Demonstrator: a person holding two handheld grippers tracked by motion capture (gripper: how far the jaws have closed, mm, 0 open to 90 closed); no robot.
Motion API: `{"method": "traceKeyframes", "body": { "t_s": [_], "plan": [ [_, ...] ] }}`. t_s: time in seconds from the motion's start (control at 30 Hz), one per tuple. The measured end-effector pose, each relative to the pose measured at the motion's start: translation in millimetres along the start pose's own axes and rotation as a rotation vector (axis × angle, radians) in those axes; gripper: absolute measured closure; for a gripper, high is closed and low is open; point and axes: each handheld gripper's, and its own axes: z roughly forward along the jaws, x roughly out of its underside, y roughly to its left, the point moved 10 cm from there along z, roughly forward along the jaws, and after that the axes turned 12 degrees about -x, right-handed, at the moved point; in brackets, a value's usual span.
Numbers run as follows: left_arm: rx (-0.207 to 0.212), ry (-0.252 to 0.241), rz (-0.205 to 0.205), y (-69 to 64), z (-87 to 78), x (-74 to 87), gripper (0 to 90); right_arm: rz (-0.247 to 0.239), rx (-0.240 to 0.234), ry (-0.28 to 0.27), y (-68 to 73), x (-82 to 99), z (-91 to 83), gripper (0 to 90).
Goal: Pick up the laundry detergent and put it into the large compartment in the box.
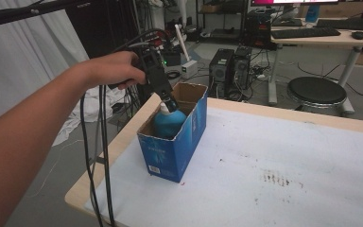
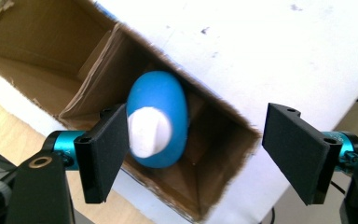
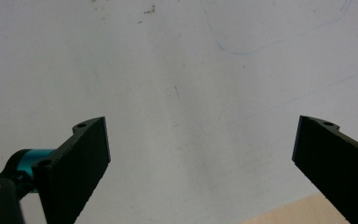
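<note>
The box [image 1: 172, 142] walls hid most of the blue bottle [image 1: 168, 124]; its top alone showed above the rim. The print on the box front was too small to read. In the left gripper view, the picture's edge cut off the box's far end, and one jaw of the left hand-held gripper [image 2: 193, 154] covered part of the bottle's white cap [image 2: 148, 130].

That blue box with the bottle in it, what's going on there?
A person is working with handheld grippers at a table. The left gripper hangs over an open blue cardboard box near the table's left edge, its jaws spread wide above a blue bottle with a white cap standing inside. One jaw is beside the cap, but nothing is gripped. The right gripper is open too, over bare white tabletop.
</note>
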Motion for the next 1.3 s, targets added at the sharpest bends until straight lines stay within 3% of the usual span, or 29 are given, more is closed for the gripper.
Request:
{"method": "traceKeyframes", "body": {
  "t_s": [0.07, 0.13, 0.17, 0.23, 0.33, 0.4, 0.6, 0.67, 0.87, 1.0, 1.17, 1.3],
  "plan": [
    [0.02, -0.021, 0.002, -6.6, -6.7, -5.8, 23.2, -0.002, 0.002, -0.002, 1.7, -0.2, -1.3, 3.1],
    [0.05, -0.044, 0.03, -14.7, -13.0, -11.7, 23.2, -0.008, 0.004, -0.005, 3.1, -0.3, -2.1, 3.1],
    [0.05, -0.052, 0.041, -18.5, -15.3, -15.5, 23.0, -0.007, 0.004, -0.004, 4.3, -0.1, -2.6, 3.1],
    [0.041, -0.047, 0.052, -22.6, -17.0, -19.5, 14.4, -0.011, 0.008, -0.008, 6.1, -0.3, -4.0, 3.1],
    [0.051, -0.057, 0.097, -35.0, -19.7, -27.6, 13.9, -0.017, 0.008, -0.015, 9.1, -0.9, -5.3, 3.1],
    [0.055, -0.059, 0.108, -40.2, -20.1, -32.2, 4.3, -0.018, 0.011, -0.016, 10.4, -0.6, -6.1, 3.1],
    [0.042, -0.053, 0.17, -54.2, -18.6, -44.9, 1.6, -0.024, 0.016, -0.029, 14.2, -0.7, -10.1, 3.1],
    [0.037, -0.04, 0.194, -60.7, -15.5, -50.4, 1.6, -0.021, 0.019, -0.034, 15.1, -0.6, -11.0, 3.1],
    [0.041, -0.011, 0.203, -74.8, -4.9, -69.2, 1.6, -0.021, 0.019, -0.045, 17.6, -0.7, -10.3, 3.1],
    [0.052, -0.017, 0.239, -94.4, 8.4, -90.1, 1.6, -0.021, 0.019, -0.041, 20.5, -2.2, -9.1, 3.1],
    [0.08, 0.019, 0.3, -113.9, 22.1, -102.6, 1.6, -0.029, 0.014, -0.033, 23.4, -5.1, -6.8, 3.1],
    [0.075, 0.04, 0.304, -122.4, 32.5, -111.3, 1.6, -0.034, 0.011, -0.031, 23.8, -6.3, -5.2, 3.1]
  ]
}}
